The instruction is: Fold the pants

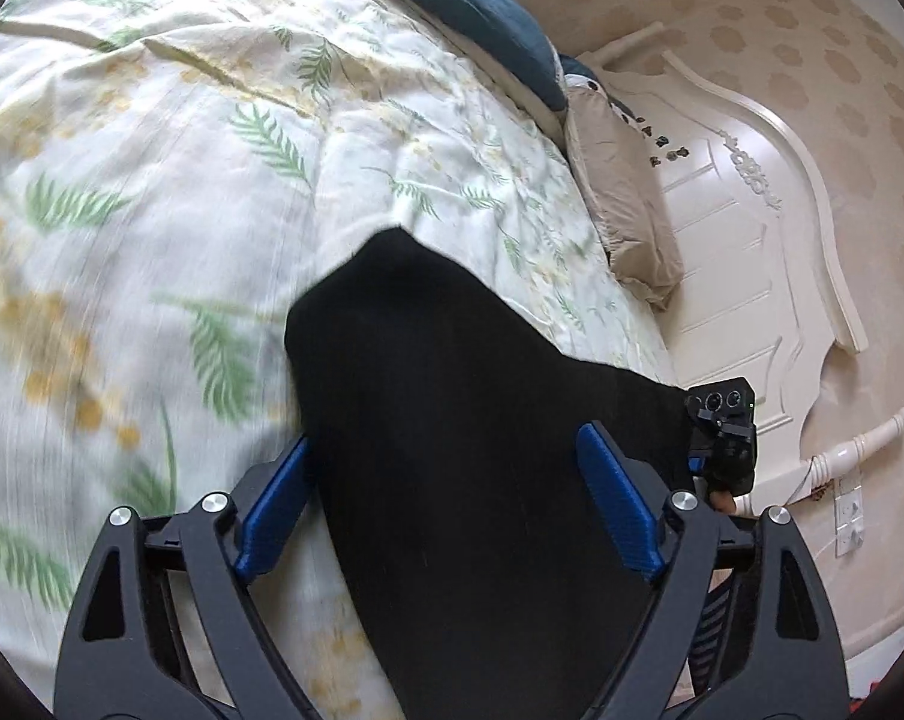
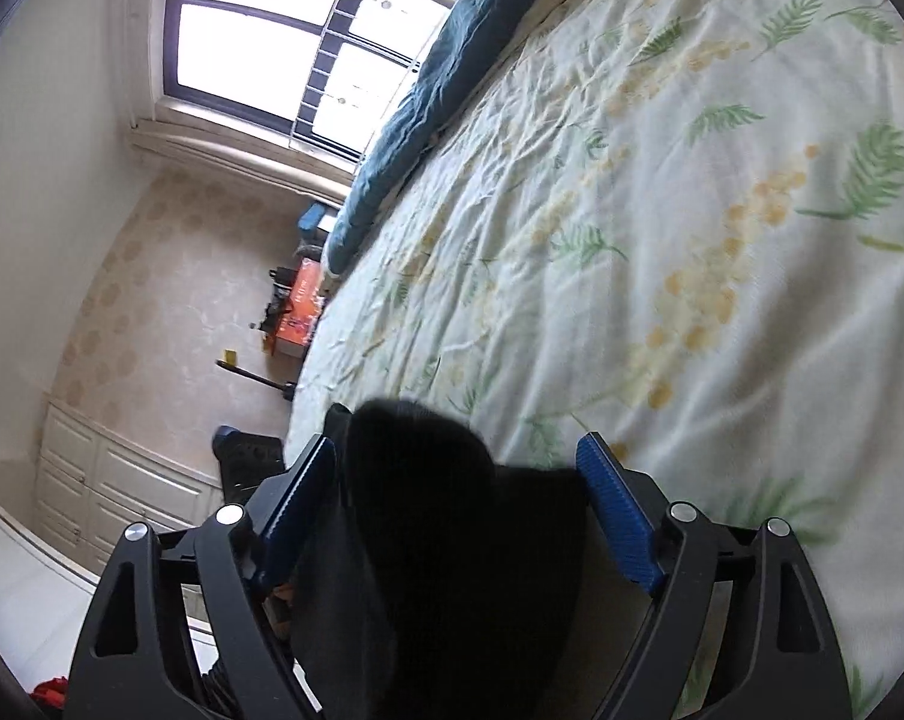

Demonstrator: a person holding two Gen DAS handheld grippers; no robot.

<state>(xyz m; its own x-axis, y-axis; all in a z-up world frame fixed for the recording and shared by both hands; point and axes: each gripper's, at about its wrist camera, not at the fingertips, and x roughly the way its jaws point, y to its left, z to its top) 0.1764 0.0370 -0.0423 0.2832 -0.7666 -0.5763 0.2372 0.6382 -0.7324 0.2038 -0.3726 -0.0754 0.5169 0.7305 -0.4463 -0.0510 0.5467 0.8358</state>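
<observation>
Black pants (image 1: 452, 408) lie on a bed covered by a white sheet with green ferns (image 1: 152, 210). In the left wrist view my left gripper (image 1: 446, 450) is open, its blue pads (image 1: 616, 504) wide apart with the black cloth between them. The right gripper's body shows at the pants' right edge in that view (image 1: 724, 438). In the right wrist view my right gripper (image 2: 460, 462) is open too, with a bunched end of the pants (image 2: 440, 510) lying between its blue pads (image 2: 613, 510) at the bed's edge.
A blue blanket (image 1: 469, 6) lies along the far side of the bed. A beige pillow (image 1: 619, 204) leans on the white headboard (image 1: 745, 228). In the right wrist view a window (image 2: 284, 42), white cabinets (image 2: 110, 486) and an orange box (image 2: 302, 312) stand beside the bed.
</observation>
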